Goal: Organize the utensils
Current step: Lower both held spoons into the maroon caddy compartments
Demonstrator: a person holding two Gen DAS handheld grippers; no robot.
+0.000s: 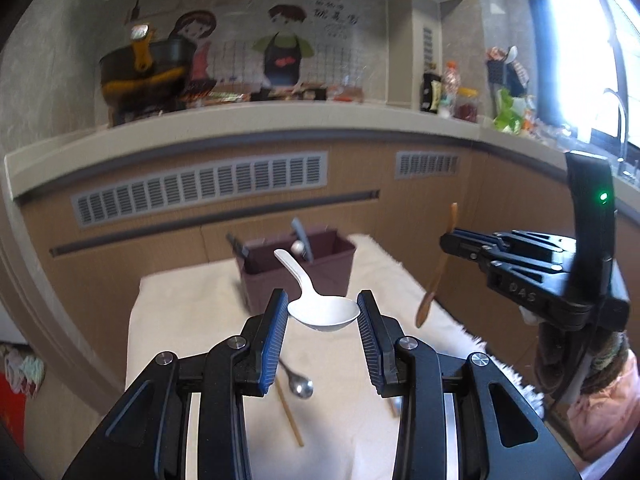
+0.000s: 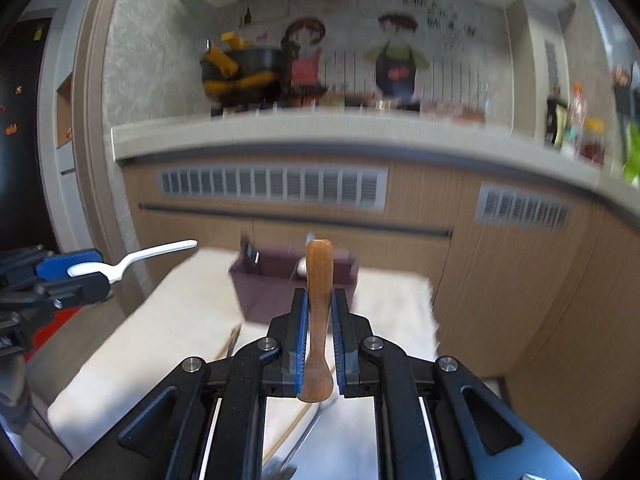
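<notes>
Nearest the left wrist camera, the left tool (image 1: pixel 323 312) grips the bowl of a white plastic spoon (image 1: pixel 324 314) between its blue pads, the handle slanting up and away toward the far end of the tabletop (image 1: pixel 192 320). Under it, on the white cloth, a metal spoon (image 1: pixel 300 386) lies with a wooden chopstick (image 1: pixel 290 412) just beside it. Farther back stands a maroon utensil box (image 1: pixel 304 276) with a few dark handles and a small white piece poking above its rim. To the right, the right tool (image 1: pixel 445 240) is clamped on a wooden spoon (image 1: pixel 434 280), which hangs nearly upright, bowl downward, above the cloth's right edge. From the right wrist camera the same wooden spoon (image 2: pixel 318 320) sits squeezed between narrow-set pads, its handle end pointing at the box (image 2: pixel 280 284). Both spoons are held clear of the tabletop, short of the box.
</notes>
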